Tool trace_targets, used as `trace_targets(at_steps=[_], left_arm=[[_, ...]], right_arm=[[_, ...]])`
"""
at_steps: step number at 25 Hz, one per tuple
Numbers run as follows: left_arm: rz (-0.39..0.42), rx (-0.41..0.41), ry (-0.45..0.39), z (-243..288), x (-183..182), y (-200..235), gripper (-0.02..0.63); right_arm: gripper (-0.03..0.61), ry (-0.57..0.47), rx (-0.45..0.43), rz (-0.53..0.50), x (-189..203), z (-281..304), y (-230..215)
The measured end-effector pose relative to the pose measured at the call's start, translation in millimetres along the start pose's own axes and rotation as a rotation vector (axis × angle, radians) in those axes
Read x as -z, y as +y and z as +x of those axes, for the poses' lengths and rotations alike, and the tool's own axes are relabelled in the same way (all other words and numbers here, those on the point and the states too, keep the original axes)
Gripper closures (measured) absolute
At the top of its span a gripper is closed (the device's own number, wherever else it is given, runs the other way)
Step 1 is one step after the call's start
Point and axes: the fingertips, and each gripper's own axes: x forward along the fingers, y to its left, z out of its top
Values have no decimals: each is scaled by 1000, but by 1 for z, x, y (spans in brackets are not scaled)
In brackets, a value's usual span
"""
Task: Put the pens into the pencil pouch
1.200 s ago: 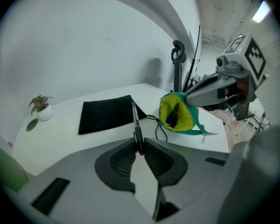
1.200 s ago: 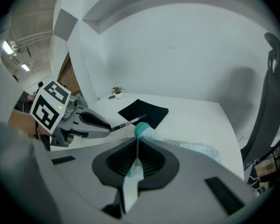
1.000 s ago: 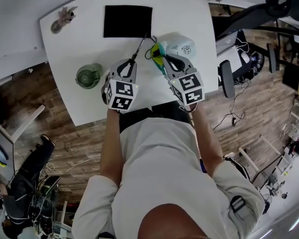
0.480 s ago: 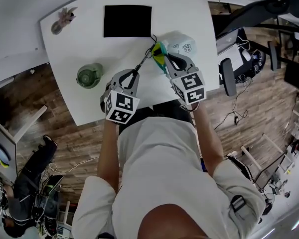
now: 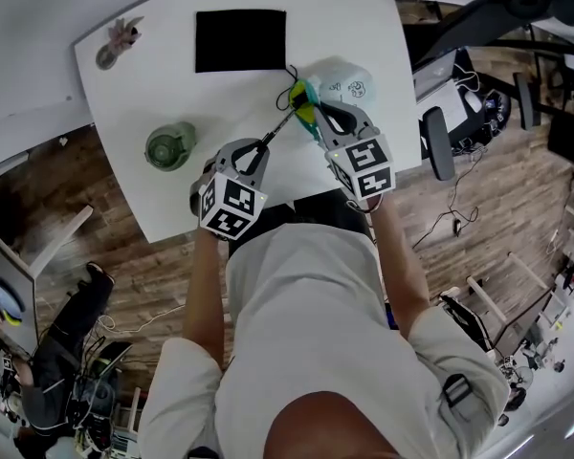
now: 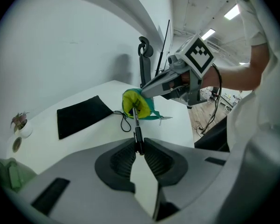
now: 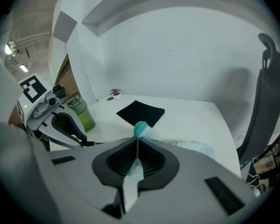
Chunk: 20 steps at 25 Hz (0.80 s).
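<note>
Comparing with a second back: left gripper (image 5: 258, 145) has drawn toward the table (image 5: 364, 27) edge and swung, so the black pen (image 5: 275, 129), then aimed at the black mat (image 5: 240, 40), now points at the pencil pouch (image 5: 344, 84); right gripper (image 5: 320, 115) unmoved. Left gripper view alone shows the pouch's yellow lining gaping, pen tip at the opening; right gripper view alone shows the teal pouch rim between its jaws. Both jaw pairs pressed together, left pinching the pen's rear end, right pinching the pouch rim, pouch lying on the table beside the mat
</note>
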Motion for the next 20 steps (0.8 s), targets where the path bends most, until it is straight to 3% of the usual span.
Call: trace_targets(at_steps=[12,20], left_arm=[[67,85,42,37,-21,-11,563],[64,109,27,61,-44,-9,563]], right_arm=[[568,-7,-14,8,2,-3,2],[568,-21,-25,19,1,-7,2]])
